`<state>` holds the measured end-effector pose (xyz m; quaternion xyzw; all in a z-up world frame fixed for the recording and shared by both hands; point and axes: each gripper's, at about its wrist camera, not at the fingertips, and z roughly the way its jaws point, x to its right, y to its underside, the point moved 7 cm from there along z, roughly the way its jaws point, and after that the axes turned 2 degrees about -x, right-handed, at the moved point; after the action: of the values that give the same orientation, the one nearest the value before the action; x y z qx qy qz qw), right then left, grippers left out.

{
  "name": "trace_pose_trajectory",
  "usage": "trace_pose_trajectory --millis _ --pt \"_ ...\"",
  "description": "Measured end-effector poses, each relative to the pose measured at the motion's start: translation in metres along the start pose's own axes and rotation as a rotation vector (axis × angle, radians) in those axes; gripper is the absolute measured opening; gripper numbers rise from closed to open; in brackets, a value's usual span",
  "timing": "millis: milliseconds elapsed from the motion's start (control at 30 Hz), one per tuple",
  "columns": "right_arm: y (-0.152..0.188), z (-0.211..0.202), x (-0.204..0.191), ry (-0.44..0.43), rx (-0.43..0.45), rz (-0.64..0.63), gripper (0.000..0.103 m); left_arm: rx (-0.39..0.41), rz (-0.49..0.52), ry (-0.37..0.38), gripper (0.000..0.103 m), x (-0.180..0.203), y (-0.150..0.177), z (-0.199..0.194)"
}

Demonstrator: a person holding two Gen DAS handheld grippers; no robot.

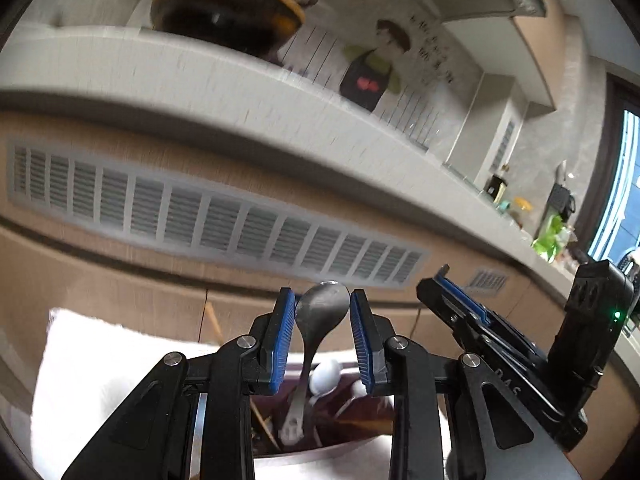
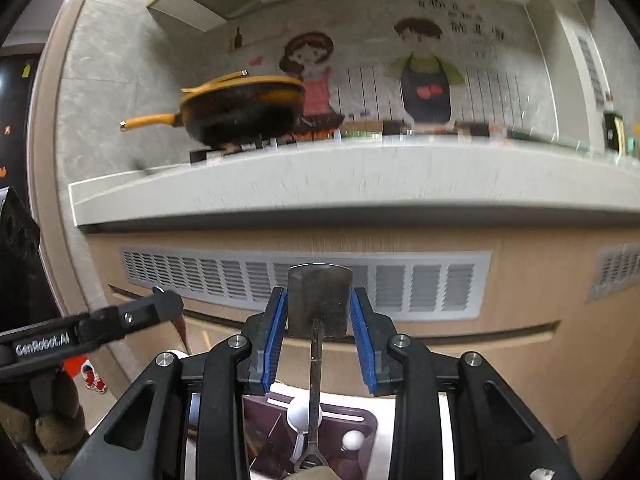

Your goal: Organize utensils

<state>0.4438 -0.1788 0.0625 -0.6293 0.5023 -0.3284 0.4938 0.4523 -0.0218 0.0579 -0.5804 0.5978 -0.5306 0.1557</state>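
The left gripper [image 1: 322,334] pinches a metal spoon [image 1: 320,316]; the right gripper [image 2: 319,336] clamps a metal spatula [image 2: 319,300]. Below both, a purple utensil holder [image 2: 360,420] holds white spoons [image 2: 300,414]; sorting looks unfinished.

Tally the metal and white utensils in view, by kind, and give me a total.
metal spoon: 1
metal spatula: 1
white spoon: 1
white round-ended utensil, kind unclear: 1
Total: 4
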Motion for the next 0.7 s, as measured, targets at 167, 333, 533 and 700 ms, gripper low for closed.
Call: trace_pose_trajectory --millis 167,333,533,700 --pt "0.039 0.025 0.002 0.001 -0.085 0.004 0.030 -0.040 -0.021 -0.013 0.029 -0.015 0.023 0.021" --pt "0.072 0.022 0.002 -0.020 -0.190 0.011 0.030 -0.114 -0.034 -0.034 0.043 -0.022 0.046 0.032" --pt "0.082 -0.026 0.009 0.008 -0.182 0.047 0.033 -0.024 0.025 -0.073 0.060 -0.002 0.049 -0.023" --pt "0.105 -0.092 -0.007 -0.028 -0.189 0.068 0.039 0.058 0.176 -0.249 0.064 0.023 0.091 -0.102"
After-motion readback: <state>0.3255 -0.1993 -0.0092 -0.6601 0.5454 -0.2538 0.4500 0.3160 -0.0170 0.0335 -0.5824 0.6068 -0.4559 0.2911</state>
